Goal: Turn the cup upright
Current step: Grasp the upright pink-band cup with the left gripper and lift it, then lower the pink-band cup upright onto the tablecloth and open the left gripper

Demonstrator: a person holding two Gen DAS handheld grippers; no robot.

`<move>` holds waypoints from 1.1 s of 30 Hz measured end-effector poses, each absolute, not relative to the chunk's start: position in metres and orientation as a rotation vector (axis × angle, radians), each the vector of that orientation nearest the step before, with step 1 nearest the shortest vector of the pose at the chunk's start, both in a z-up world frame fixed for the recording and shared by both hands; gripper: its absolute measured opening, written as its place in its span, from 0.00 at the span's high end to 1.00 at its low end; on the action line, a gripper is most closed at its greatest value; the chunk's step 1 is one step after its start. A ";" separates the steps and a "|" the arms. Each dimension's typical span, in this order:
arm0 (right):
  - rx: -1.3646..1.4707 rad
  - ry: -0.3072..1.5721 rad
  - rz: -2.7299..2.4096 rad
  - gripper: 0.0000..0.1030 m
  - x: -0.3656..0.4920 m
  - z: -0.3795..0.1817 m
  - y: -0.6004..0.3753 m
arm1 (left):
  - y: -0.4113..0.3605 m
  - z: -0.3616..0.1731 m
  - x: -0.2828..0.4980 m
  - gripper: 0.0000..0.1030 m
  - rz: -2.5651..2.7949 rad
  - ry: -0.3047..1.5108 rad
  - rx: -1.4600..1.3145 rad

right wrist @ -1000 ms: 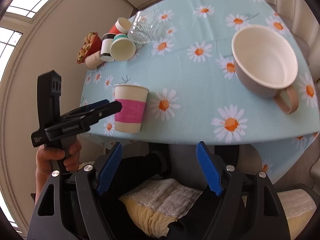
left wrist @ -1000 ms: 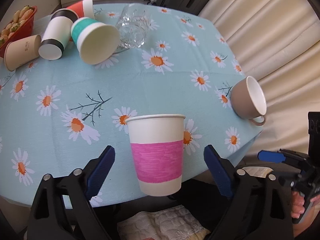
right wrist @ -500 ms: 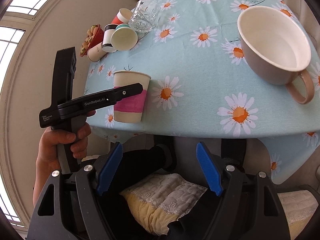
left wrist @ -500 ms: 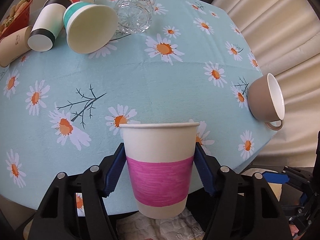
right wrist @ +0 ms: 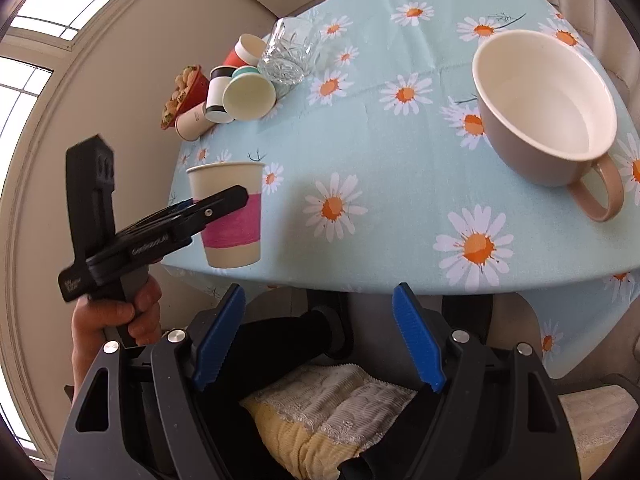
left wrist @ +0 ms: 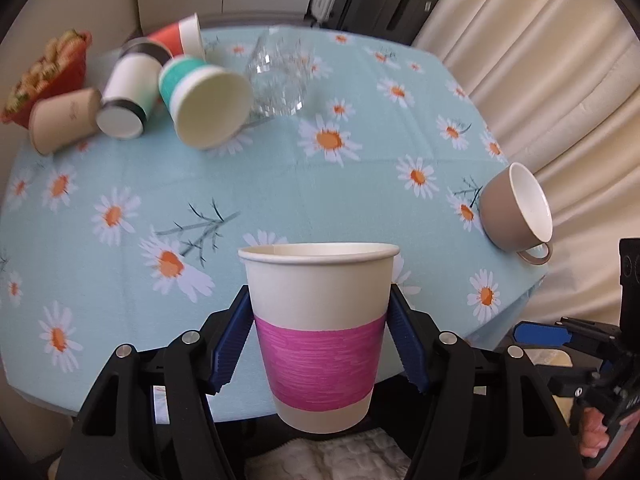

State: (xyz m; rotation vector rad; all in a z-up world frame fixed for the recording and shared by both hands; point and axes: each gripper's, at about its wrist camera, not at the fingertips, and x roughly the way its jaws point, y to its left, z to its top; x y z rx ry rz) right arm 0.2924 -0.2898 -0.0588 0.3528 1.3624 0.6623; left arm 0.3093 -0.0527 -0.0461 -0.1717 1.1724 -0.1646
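The left tongs (left wrist: pixel 320 344) are clenched on the pink-banded paper cup (left wrist: pixel 318 332), their blue pads (left wrist: pixel 230 350) pressing its sides at the top of the pink band. The cup is upright, mouth up, at the near edge of the bench (left wrist: pixel 280 184); whether its base rests on the daisy cloth or hangs just above it I cannot tell. In the right wrist view the same cup (right wrist: pixel 232 216) sits at the bench's near-left corner with the left tongs (right wrist: pixel 224 204) coming in from its left, a hand (right wrist: pixel 120 316) on the grip. The right tongs (right wrist: pixel 320 338) are released, jaws wide apart with nothing between them, below the bench edge and well apart from the cup, over a yellow-and-white cushion (right wrist: pixel 320 404). Right of the cup, near the bench's right edge, a tan mug (left wrist: pixel 516 212) lies tipped on its side, white inside showing. Far beyond the cup, at the back left, lie a teal paper cup (left wrist: pixel 208 108), a black-banded white cup (left wrist: pixel 128 100), a beige cup (left wrist: pixel 60 120) and a red cup (left wrist: pixel 180 36), all on their sides, with a cut glass tumbler (left wrist: pixel 280 76) just right of them and a red snack bowl (left wrist: pixel 48 76) at the far left.
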 end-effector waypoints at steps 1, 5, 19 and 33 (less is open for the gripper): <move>0.354 1.355 0.666 0.27 0.293 -0.058 -0.289 | -0.052 -0.040 0.306 0.38 -0.158 1.141 -0.163; 0.353 1.291 0.705 0.27 0.291 -0.046 -0.285 | -0.048 -0.021 0.289 0.38 -0.119 1.006 -0.131; 0.333 1.101 0.760 0.27 0.262 -0.019 -0.267 | -0.038 -0.017 0.250 0.38 0.001 0.628 -0.150; 0.359 1.049 0.687 0.27 0.257 -0.035 -0.273 | -0.054 -0.047 0.227 0.38 0.026 0.329 -0.077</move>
